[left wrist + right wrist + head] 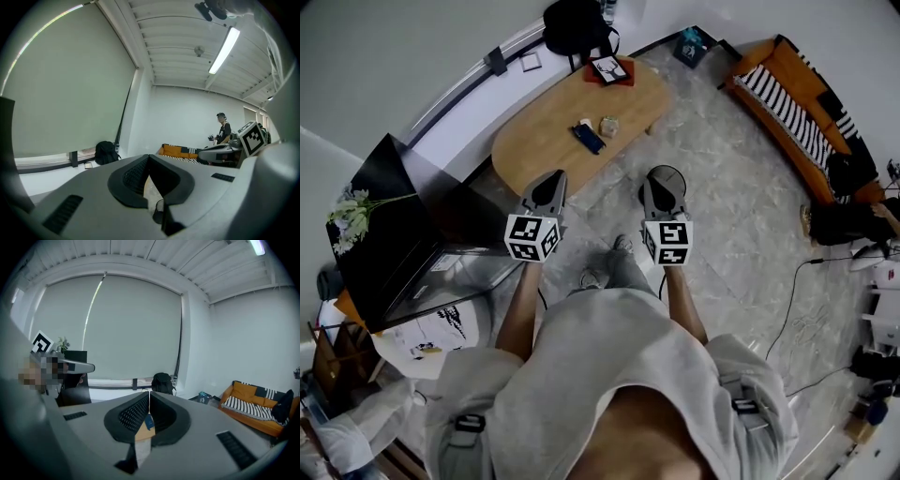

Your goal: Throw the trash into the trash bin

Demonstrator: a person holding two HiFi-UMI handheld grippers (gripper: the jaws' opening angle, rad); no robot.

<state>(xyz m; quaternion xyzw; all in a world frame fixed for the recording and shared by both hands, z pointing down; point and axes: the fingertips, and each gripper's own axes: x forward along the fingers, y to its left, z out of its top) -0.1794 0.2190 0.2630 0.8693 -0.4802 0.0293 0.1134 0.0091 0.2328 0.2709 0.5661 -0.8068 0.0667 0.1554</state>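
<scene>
- Nearest: a person in a grey top (609, 375), seen from above, forearms out front, one pair of tongs in each hand.
- L tongs (553, 184): clenched, pads meeting at the tip, nothing between them. They sit over the floor, just short of the counter's near edge.
- R tongs (657, 185): also clenched and empty, level w/ the left pair and a little apart from it.
- Just past the R tongs, on the grey stone-look floor (731, 216): a round dark-rimmed bin (674, 173), partly hidden by the tongs.
- Beyond: an oval wooden counter (544, 141). The trash lies on it near the middle: a blue wrapper (588, 138) and a small crumpled scrap (608, 126) just beside it, the two not touching as far as can be told. Neither is near any tongs pad.
- Far end of the counter: a dark square item w/ red edge (610, 70).
- Behind that, against the wall: a black backpack (577, 23).
- Far right: an orange sofa (773, 66) w/ a striped cushion.
- L side: a black screen (384, 225) w/ pale flowers (352, 217) before it.
- Left gripper view: a second person (224, 129) stands far off by the sofa.
</scene>
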